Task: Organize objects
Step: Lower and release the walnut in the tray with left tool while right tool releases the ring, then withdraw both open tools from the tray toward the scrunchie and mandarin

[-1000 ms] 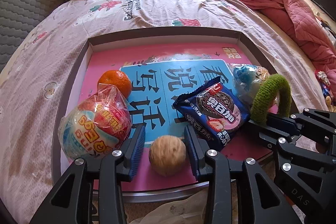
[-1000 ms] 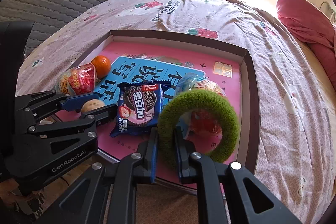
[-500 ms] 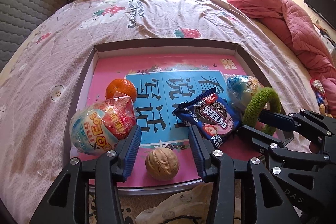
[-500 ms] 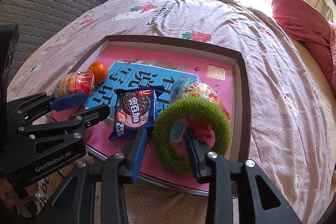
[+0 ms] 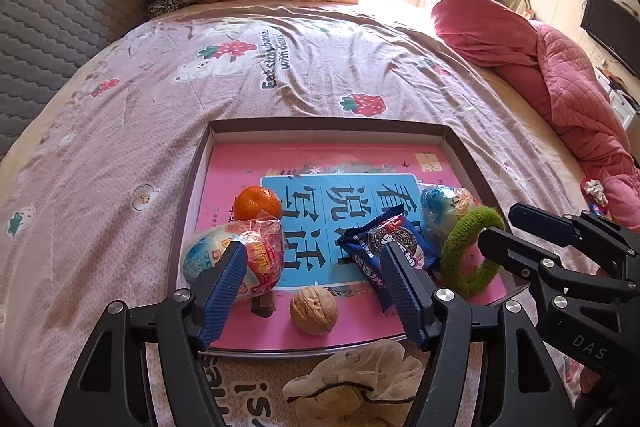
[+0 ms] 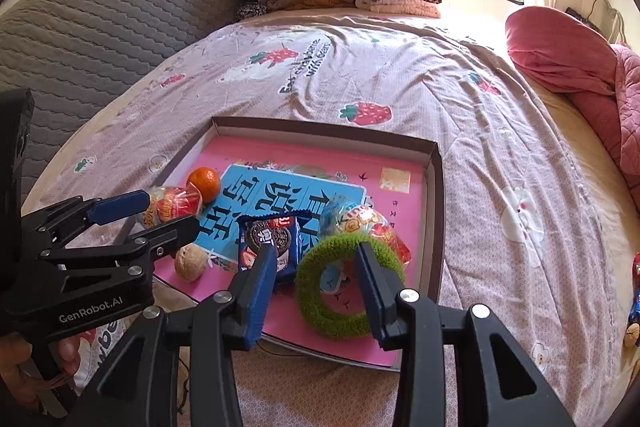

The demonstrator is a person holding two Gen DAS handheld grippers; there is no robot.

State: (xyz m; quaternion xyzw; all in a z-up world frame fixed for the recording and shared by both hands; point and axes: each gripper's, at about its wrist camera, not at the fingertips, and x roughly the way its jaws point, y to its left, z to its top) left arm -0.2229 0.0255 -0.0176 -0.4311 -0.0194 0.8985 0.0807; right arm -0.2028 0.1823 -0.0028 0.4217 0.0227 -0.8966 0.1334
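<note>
On the bed, left wrist view: flat brown cardboard box [image 5: 460,143] with pink bottom.
Left hand-held gripper [image 5: 312,279]: wide open, holding nothing.
Round brown walnut [image 5: 314,311]: in the box, near its front edge.
Small orange fruit [image 5: 258,203]: behind a wrapped round candy ball [image 5: 236,263].

Right wrist view, right hand-held gripper [image 6: 316,285]: wide open, holding nothing.
Fuzzy green ring [image 6: 340,319]: lying in the box.
Blue cookie packet [image 6: 272,239]: just left of the ring.

In the left wrist view our left gripper's near finger [image 5: 222,283] covers the lower part of the wrapped toy ball [image 5: 234,261], and the other finger hides a corner of the cookie pack [image 5: 384,243]. The television [image 5: 610,27] runs off the right edge. Lower right, small items [image 6: 634,303] are cut off, unreadable.
</note>
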